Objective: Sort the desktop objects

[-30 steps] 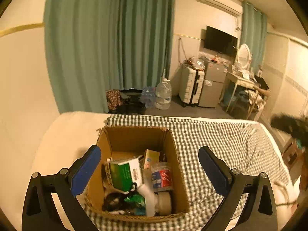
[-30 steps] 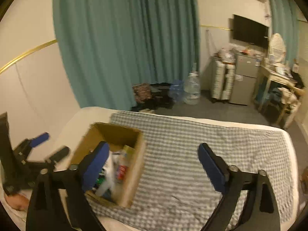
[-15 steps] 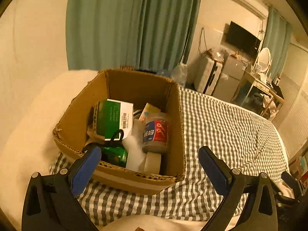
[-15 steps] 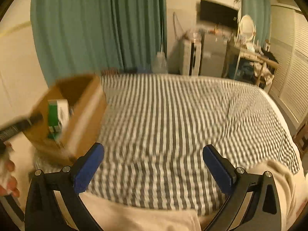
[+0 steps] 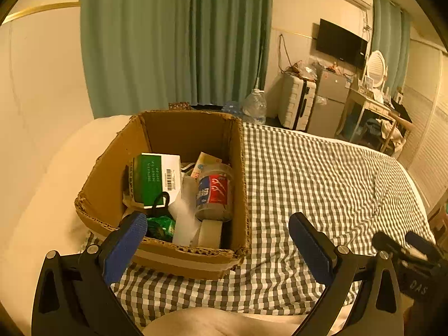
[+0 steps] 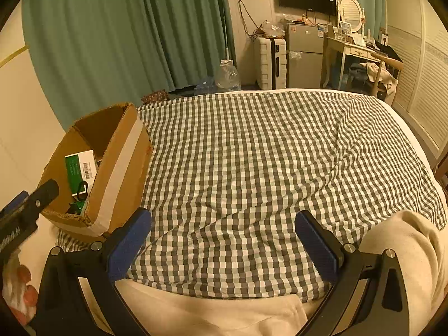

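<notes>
An open cardboard box (image 5: 103,184) stands on the checked cloth (image 5: 322,184) at the left of the bed. It holds a green and white carton (image 5: 155,177), a plastic bottle with a red and blue label (image 5: 214,196), a white tape roll (image 5: 210,233), a green packet (image 5: 161,226) and a small yellow box (image 5: 205,162). My left gripper (image 5: 217,231) is open and empty, just above the box's near rim. My right gripper (image 6: 222,228) is open and empty over bare cloth (image 6: 252,154), right of the box (image 6: 117,173).
Green curtains (image 5: 173,42) hang behind the bed. A water jug (image 6: 228,77), a white suitcase (image 6: 270,63), a small fridge (image 6: 303,54) and a desk (image 6: 352,53) stand on the far floor. A cream blanket (image 6: 406,240) lies at the near right edge.
The left gripper has drawn back a little from the box and risen. The right gripper has swung left and steadied, with the box now nearer its left finger. Both stay open.
</notes>
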A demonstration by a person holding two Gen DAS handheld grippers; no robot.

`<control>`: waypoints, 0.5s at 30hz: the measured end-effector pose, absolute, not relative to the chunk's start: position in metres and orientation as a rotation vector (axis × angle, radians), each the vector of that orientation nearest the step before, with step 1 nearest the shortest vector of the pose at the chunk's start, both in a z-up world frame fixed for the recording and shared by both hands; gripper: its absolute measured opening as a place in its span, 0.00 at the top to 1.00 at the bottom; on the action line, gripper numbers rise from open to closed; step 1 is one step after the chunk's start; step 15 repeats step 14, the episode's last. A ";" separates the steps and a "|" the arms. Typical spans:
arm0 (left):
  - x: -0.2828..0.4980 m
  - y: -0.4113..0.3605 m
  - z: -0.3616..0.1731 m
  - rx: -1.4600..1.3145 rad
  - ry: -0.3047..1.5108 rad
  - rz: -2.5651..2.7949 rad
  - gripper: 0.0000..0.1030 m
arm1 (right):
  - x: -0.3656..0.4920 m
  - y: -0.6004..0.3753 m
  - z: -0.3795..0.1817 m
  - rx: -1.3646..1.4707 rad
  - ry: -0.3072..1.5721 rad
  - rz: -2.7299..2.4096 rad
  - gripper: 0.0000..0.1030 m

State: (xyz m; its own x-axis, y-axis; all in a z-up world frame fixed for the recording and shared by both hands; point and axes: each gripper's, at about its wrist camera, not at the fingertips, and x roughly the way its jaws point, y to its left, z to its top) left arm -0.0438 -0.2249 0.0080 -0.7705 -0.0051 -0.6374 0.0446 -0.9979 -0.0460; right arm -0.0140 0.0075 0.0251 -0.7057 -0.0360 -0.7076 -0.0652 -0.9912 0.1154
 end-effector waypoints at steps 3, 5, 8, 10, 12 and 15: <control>-0.044 -0.225 0.005 1.051 0.114 -2.906 0.00 | -0.014 0.005 0.028 -1.164 0.189 2.891 0.01; -0.045 -0.225 0.002 1.069 0.089 -2.891 0.00 | -0.014 0.004 0.027 -1.168 0.189 2.893 0.01; -0.045 -0.222 -0.005 1.093 0.035 -2.858 0.00 | -0.014 0.001 0.025 -1.184 0.181 2.898 0.01; -0.042 -0.221 -0.008 1.103 0.025 -2.850 0.00 | -0.014 0.001 0.024 -1.188 0.178 2.896 0.01; -0.042 -0.222 -0.010 1.129 0.057 -2.873 0.00 | -0.014 0.003 0.024 -1.193 0.190 2.892 0.01; -0.042 -0.222 -0.011 1.145 0.072 -2.901 0.00 | -0.013 0.003 0.024 -1.194 0.193 2.890 0.01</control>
